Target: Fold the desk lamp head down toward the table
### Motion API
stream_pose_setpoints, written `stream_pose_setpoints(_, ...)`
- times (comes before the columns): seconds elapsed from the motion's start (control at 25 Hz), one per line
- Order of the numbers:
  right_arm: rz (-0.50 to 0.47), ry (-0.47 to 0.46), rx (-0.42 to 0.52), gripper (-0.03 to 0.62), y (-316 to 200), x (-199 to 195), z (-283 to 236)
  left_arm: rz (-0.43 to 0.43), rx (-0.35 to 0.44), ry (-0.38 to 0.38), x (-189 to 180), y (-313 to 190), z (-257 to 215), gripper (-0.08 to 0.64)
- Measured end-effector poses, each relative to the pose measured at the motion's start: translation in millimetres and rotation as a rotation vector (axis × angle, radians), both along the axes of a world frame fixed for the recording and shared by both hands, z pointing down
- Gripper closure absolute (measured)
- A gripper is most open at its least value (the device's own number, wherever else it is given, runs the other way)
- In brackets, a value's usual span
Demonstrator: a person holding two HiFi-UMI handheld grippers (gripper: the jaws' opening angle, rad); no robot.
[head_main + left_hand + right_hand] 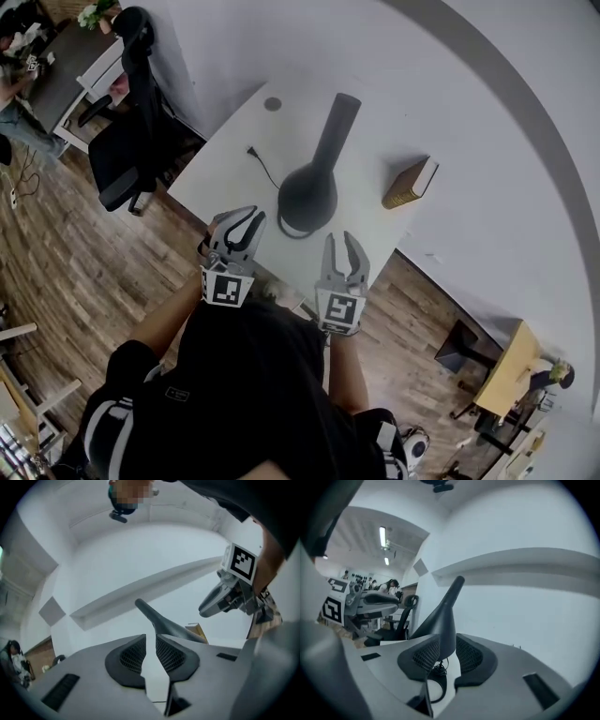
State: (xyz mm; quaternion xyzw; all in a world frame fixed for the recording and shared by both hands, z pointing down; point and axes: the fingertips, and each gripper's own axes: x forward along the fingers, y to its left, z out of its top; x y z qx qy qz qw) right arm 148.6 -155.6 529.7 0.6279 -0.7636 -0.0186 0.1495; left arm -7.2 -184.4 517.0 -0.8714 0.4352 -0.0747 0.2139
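**At the near edge of the table, two open grippers are facing the lamp**

On the white table (234, 155) the dark grey lamp (314, 183) is standing close to the near edge. Its ring-shaped foot is sitting nearest the person, and its wide body is narrowing into a long slim part that is rising at a tilt toward the far wall. In the right gripper view the lamp (440, 616) is showing straight ahead, beyond the pads.

The left gripper (246, 217) is hovering just left of the lamp's foot. Its jaws are standing a little apart with nothing between them, and it is not touching the lamp. The right gripper (344, 242) is hovering just right of the foot. Its jaws are standing wider apart and are likewise gripping nothing.

A thin black cord (265, 169) is trailing across the table to the left of the lamp. A brown book (411, 183) is lying to the right, well apart from it. A black office chair (131, 131) is standing on the wooden floor beyond the table's left side.
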Motion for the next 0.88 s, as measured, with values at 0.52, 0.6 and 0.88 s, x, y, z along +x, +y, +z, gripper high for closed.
stream_pose_setpoints(0.52,0.082,-0.307,0.047,0.580,8,1,-51,0.052,-0.314,0.410,-12,3,-61,0.535)
stream_pose_setpoints(0.6,0.085,-0.306,0.035,0.580,11,-2,-45,0.056,-0.327,0.401,-10,7,-54,0.535)
stream_pose_setpoints(0.88,0.085,-0.307,0.019,0.580,14,-8,-37,0.082,-0.357,0.405,-4,9,-48,0.535)
